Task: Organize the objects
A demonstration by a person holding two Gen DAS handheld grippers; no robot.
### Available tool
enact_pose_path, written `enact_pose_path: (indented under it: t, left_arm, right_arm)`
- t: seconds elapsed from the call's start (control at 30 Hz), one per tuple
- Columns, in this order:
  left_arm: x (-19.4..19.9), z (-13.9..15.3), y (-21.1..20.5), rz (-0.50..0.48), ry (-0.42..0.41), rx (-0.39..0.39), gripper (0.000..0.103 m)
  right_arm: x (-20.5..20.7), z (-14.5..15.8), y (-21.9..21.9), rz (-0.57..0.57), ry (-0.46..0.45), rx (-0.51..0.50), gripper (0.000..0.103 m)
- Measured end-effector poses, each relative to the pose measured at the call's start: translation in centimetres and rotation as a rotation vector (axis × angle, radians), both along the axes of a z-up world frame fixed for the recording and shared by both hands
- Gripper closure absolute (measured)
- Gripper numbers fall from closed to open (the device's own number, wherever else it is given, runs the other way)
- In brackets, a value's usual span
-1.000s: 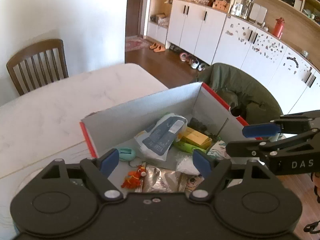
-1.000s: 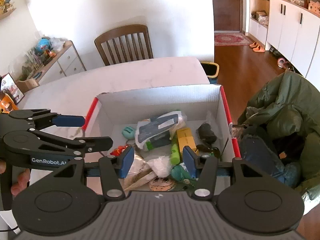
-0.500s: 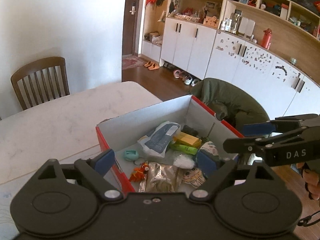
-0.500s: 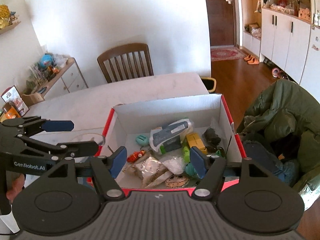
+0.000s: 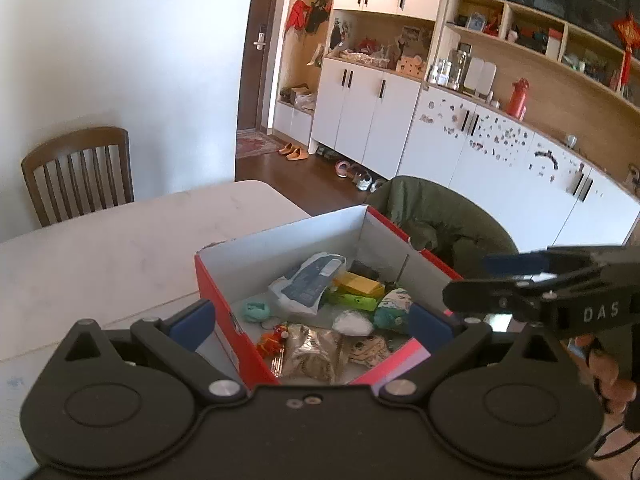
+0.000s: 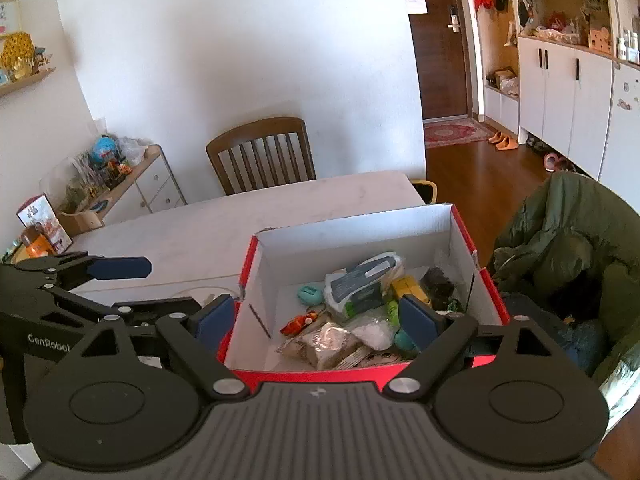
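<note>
A red cardboard box (image 5: 280,252) (image 6: 352,240) with white inner walls stands on the marble table (image 5: 100,260). In it lie a white-and-blue pouch (image 5: 310,284) (image 6: 360,280), a yellow carton (image 5: 358,284), a green item (image 5: 352,300), a small teal thing (image 5: 256,312), an orange toy (image 5: 274,340) (image 6: 298,324) and a silvery packet (image 5: 314,354) (image 6: 328,344). My left gripper (image 5: 311,320) (image 6: 148,286) hovers open above the box's near left corner. My right gripper (image 6: 316,318) (image 5: 480,280) hangs open over the near edge. Neither holds anything.
A wooden chair (image 5: 80,172) (image 6: 262,156) stands at the table's far side. A green jacket (image 5: 440,220) (image 6: 560,240) is draped over a seat right of the box. A low sideboard (image 6: 120,184) with clutter is at the left, white cabinets (image 5: 360,120) behind.
Both grippers have drawn back and risen from inside the box to above its near edge. The box looks smaller and its red outside shows. Both stayed open.
</note>
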State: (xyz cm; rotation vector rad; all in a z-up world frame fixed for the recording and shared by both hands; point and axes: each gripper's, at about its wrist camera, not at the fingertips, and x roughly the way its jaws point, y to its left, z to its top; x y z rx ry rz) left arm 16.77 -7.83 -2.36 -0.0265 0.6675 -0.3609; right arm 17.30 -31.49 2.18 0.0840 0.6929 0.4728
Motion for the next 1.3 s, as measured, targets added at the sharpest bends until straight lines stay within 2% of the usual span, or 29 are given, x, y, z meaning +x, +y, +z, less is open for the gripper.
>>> enact_pose_path:
  t: [0.53,1.3]
  left_arm:
    - [-2.7,1.1,0.4,-0.004,-0.053,0.015,0.0]
    - [-2.7,0.5,0.7,-0.002,-0.025,0.044,0.001]
  right_arm:
    - [-3.2,0.6,0.0,-0.077,-0.061,-0.013,0.011]
    - [-4.0,0.1,0.3,-0.103,-0.041,-0.016,0.011]
